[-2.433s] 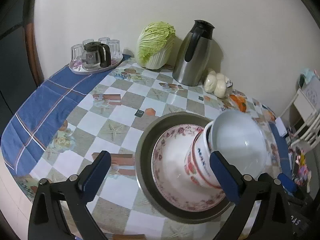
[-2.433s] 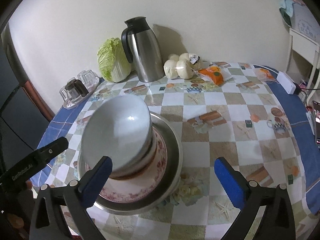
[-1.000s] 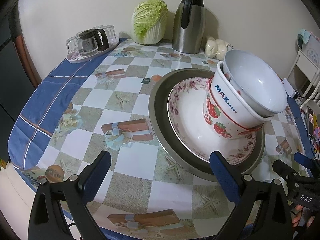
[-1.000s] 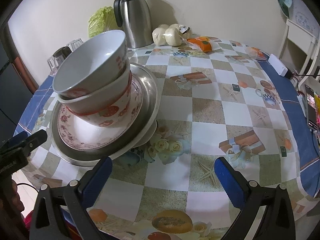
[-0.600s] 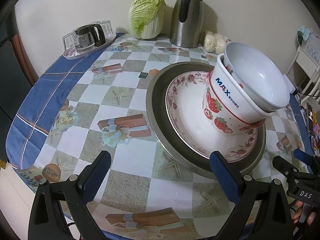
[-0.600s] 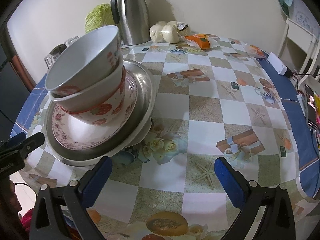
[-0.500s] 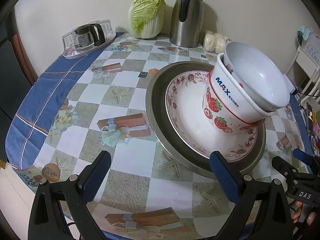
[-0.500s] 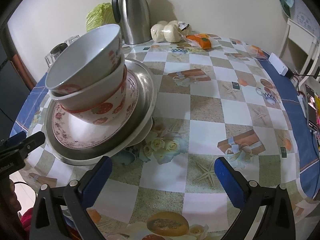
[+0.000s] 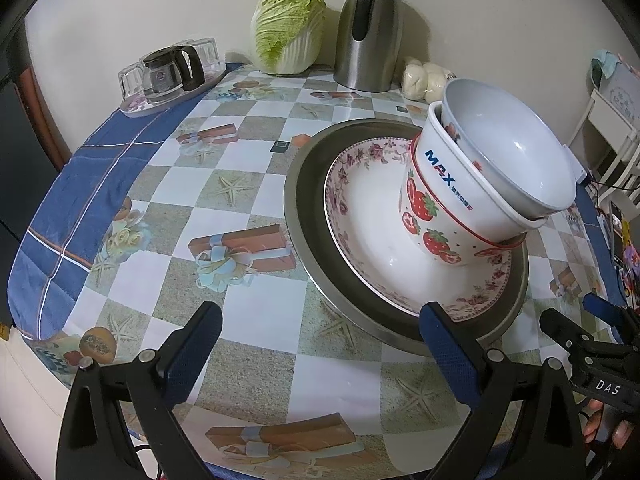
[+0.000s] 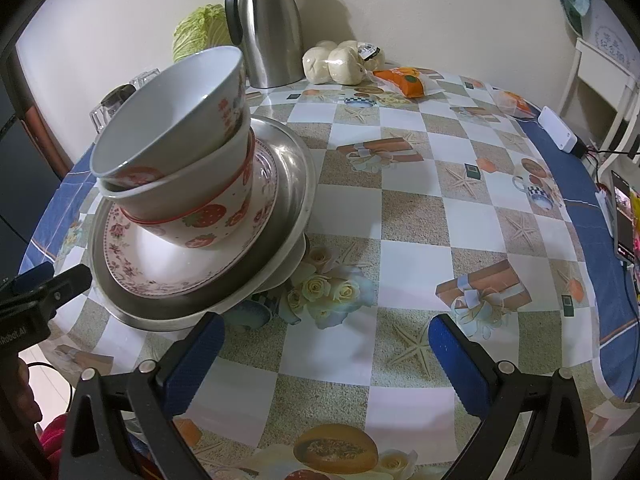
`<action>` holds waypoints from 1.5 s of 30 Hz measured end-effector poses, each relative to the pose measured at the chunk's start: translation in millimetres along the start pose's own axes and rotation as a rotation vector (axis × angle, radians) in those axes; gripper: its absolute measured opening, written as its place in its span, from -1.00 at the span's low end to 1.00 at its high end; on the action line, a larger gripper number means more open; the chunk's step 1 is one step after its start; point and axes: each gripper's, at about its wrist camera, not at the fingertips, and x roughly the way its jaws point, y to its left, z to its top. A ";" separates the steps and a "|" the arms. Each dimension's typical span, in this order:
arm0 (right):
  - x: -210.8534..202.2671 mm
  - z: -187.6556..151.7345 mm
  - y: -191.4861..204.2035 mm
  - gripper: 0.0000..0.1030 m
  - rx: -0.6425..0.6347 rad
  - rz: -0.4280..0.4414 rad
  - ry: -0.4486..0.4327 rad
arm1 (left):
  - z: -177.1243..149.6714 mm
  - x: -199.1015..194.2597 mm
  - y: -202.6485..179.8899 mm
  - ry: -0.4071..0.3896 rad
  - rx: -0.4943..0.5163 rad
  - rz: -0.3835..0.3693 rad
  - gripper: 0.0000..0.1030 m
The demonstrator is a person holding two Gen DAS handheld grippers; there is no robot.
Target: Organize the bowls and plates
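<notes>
A stack stands on the table: a wide steel plate [image 9: 308,224] [image 10: 296,176], a floral-rimmed white plate [image 9: 360,232] [image 10: 160,256] in it, a strawberry-print bowl [image 9: 444,204] [image 10: 208,212] on that, and a plain white bowl [image 9: 512,156] [image 10: 168,120] tilted inside the top. My left gripper [image 9: 320,344] is open, low at the table's near edge, left-front of the stack, holding nothing. My right gripper [image 10: 328,352] is open and empty, to the right-front of the stack. Each gripper shows at the edge of the other's view.
At the back by the wall are a steel thermos jug [image 9: 370,28] [image 10: 268,24], a cabbage [image 9: 288,26], a tray with glass cups and a small pot [image 9: 172,72], white buns [image 10: 336,60] and an orange packet [image 10: 408,80]. A white chair [image 10: 600,80] and a phone [image 10: 626,216] stand right.
Both grippers pulled back from the stack and dropped lower toward the table's front edge; the white bowl now rests in the strawberry bowl. In the last half second hardly anything moved.
</notes>
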 end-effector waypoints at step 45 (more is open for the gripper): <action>3.3 -1.0 1.7 1.00 -0.010 -0.001 0.006 | -0.5 0.4 1.0 0.004 0.001 0.002 0.92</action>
